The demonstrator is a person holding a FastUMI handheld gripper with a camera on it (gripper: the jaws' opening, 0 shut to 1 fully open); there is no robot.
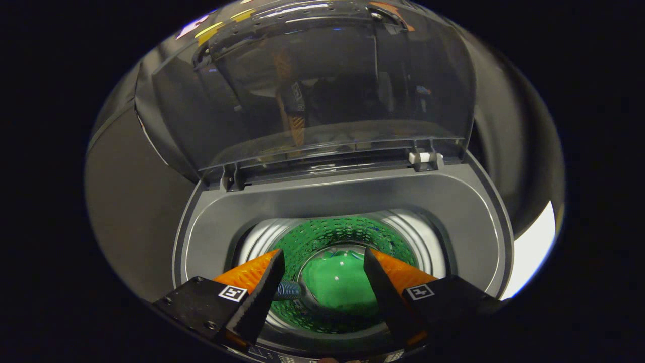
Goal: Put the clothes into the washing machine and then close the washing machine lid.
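Washing machine (pixel 347 194) lid (pixel 312 85) raised, green cloth (pixel 338 282) in drum beyond spread, empty tool (pixel 325 275)

A garment (pixel 338 282) lies in the drum (pixel 327 237), lid (pixel 302 85) raised behind it.

glossy clear plastic lid (pixel 322 85), perforated metal drum (pixel 332 234)

Gripper (pixel 322 262) with 2 orange-backed black jaws, ridged inner faces, square black-and-white marker tags, black screwed mounts
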